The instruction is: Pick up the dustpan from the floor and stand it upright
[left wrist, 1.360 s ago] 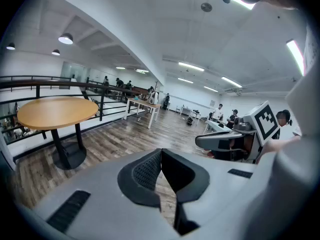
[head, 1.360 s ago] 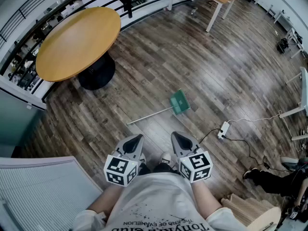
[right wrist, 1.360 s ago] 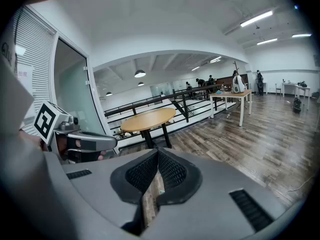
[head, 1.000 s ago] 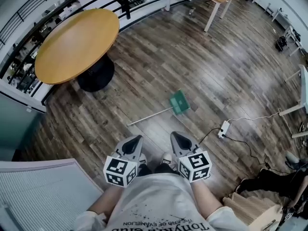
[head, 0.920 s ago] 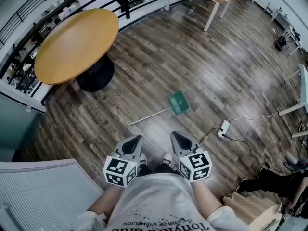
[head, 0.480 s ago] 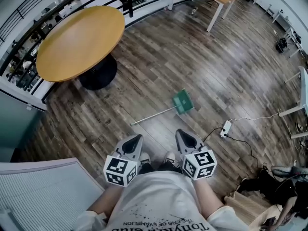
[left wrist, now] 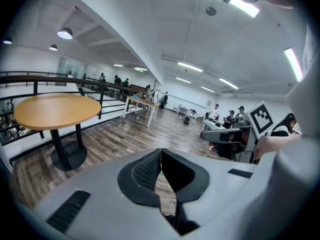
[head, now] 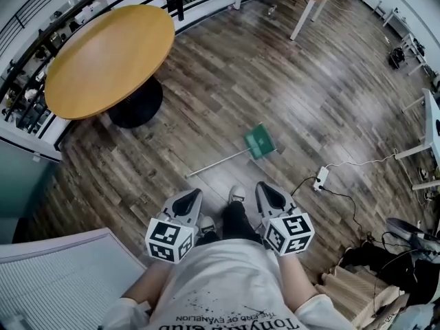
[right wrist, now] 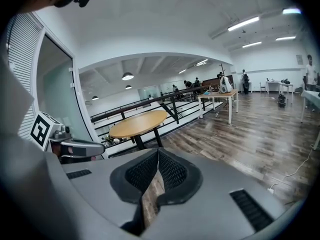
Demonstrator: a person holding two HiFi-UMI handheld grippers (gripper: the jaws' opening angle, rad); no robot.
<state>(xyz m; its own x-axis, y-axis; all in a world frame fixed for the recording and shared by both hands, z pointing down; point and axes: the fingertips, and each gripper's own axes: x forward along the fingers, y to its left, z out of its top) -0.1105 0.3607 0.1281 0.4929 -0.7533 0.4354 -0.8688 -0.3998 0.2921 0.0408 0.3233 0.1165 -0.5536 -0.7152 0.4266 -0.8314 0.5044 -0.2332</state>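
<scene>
Holding my left gripper (head: 194,194) and right gripper (head: 264,187) with fingers pressed together and empty, I see the green dustpan (head: 260,141) lying on the floor (head: 302,81) at one o'clock

dustpan (head: 260,141): green pan, pale grey handle. floor (head: 330,95): dark brown planks. round table (head: 103,57): orange-tan top, black base. left gripper (head: 196,194), right gripper (head: 262,186): grey, black-and-white square markers.
</scene>
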